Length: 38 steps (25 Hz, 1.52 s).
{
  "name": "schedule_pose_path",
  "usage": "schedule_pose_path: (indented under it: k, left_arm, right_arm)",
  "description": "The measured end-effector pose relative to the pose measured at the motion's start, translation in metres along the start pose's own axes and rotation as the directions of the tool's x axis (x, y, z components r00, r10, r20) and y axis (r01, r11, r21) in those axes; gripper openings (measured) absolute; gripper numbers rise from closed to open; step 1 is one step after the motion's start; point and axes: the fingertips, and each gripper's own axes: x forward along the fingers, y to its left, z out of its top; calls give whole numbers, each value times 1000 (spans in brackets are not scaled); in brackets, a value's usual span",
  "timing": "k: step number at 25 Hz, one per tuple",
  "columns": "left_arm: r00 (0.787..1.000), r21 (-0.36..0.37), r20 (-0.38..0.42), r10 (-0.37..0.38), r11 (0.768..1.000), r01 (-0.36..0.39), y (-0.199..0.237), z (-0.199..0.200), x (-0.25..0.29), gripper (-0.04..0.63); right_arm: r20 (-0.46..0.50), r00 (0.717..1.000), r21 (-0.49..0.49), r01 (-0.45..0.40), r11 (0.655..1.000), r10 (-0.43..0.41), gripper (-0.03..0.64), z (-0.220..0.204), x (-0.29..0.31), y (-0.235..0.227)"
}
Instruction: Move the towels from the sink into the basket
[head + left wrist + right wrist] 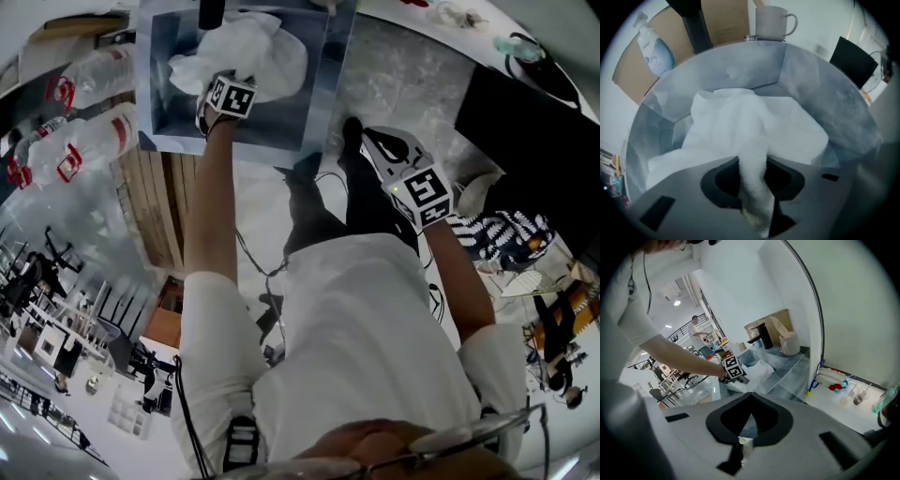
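A white towel [253, 52] lies bunched in the steel sink [159, 84] at the top of the head view. My left gripper [228, 89] reaches down into the sink onto it. In the left gripper view a fold of the towel [754, 122] runs between the jaws of the left gripper [753, 164], which is shut on it; the sink [811, 75] walls rise around. My right gripper [352, 129] hangs outside the sink, over its right-hand corner. It [751, 397] is shut, tips touching, nothing held, and looks toward the towel [759, 369].
A black tap [693, 23], a soap bottle [655, 49] and a pale mug [771, 22] stand behind the sink. Plastic water bottles [89, 141] lie left of it. The grey counter [403, 75] stretches right toward a black-and-white striped thing [497, 234].
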Motion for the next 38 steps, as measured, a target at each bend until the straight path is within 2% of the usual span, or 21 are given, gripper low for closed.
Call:
schedule_pose_path:
  k: [2,6,10,14,19,23,28,33,38]
  left_arm:
    - [1000,-45,28,-11,999,12,-5,3,-12,99]
    - [994,-120,104,-34,992,47,-8,3,-49,91]
    - [975,-159,219,26,987,10,-5,2,-105,89]
    - [936,-227,337,105,973,-28,-7,-1,-167,89]
    - [878,-313,460,131,949,23,-23,-12,-240,87]
    - [836,-364,527,153,930,59,-32,-31,-289,87]
    - [780,-417,593,200,905,85,-40,-61,-348,87]
    - [708,-506,643,292,856,108,-41,-102,-406,89]
    - [668,-577,640,380,812,91,-48,-152,-446,87]
  right_arm:
    - [0,1000,-12,-1,1000,1,-2,0,-5,2]
    - [18,1000,-49,0,999,1,-2,18,-9,12]
    - [41,999,-82,0,997,3,-2,41,-14,32]
    - [65,998,-131,-4,991,12,-2,62,-21,54]
    - [91,996,-182,-3,983,20,-2,79,-31,82]
    - [96,995,-213,-4,977,25,-2,88,-36,106]
    - [104,994,-262,-15,965,44,-2,97,-38,133]
    - [130,990,-297,-16,955,57,-2,115,-39,154]
    - [152,985,-330,-31,944,85,-2,129,-39,181]
